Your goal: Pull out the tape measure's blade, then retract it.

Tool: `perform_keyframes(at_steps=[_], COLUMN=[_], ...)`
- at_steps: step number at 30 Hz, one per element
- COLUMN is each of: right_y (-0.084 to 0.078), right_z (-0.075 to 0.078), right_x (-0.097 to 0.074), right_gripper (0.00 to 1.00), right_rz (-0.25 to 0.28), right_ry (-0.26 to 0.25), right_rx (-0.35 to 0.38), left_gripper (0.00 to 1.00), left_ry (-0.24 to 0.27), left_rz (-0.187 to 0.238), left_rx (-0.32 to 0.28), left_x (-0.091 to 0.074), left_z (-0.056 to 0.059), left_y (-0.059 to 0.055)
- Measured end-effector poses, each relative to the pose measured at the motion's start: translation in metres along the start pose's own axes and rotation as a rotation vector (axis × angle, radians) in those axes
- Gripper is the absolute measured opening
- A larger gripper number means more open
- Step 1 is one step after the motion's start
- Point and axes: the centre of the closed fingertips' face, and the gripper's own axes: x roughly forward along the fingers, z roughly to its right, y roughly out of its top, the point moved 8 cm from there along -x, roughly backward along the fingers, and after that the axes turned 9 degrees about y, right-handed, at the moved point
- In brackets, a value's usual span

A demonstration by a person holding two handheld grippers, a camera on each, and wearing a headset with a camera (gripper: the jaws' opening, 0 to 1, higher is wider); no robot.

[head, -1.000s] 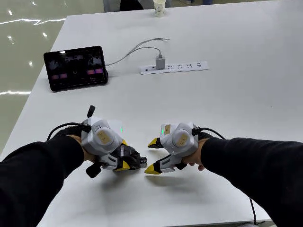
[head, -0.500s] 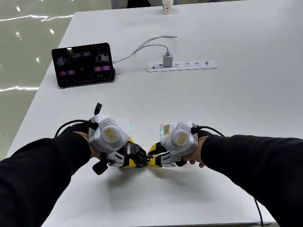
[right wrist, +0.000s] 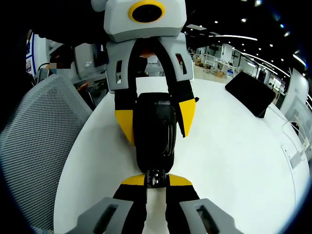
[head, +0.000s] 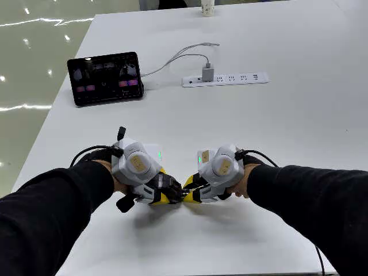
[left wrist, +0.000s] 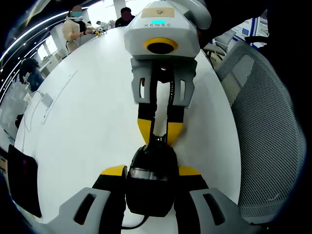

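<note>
We see the left gripper [left wrist: 151, 171] with its 2 yellow-tipped jaws clamped on the sides of the black tape measure [right wrist: 155, 129]. The tape measure sits between the 2 grippers, low at the near part of the white table [head: 276, 132]; we cannot tell whether it touches the surface. The right gripper [right wrist: 156, 181] meets it nose to nose, jaws drawn together on the small metal hook [left wrist: 158, 140] at the blade's end, which sits right at the case's mouth. Farther back on the table, a tablet [head: 106, 77] with a lit screen stands to the left. A power strip [head: 227, 79] with 1 white charger [head: 207, 73] plugged in lies beyond the grippers, and a paper cup [head: 207, 7] stands at the far edge.
</note>
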Motion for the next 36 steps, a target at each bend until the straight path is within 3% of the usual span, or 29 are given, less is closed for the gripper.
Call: perform_keyframes(at_steps=[18, 36], right_y=[-0.001, -0.013], right_z=[-0.003, -0.005], right_x=[-0.003, -0.015], right_gripper=[0.10, 0.10], right_rz=[-0.010, -0.022], right_ry=[-0.003, 0.009], right_rx=[0.011, 0.033], left_gripper=[0.32, 0.32], left_ry=[-0.011, -0.004], left_rz=[0.005, 0.008], left_rx=[0.004, -0.006], left_x=[0.001, 0.001], left_z=[0.001, 0.002], left_y=[-0.001, 0.000])
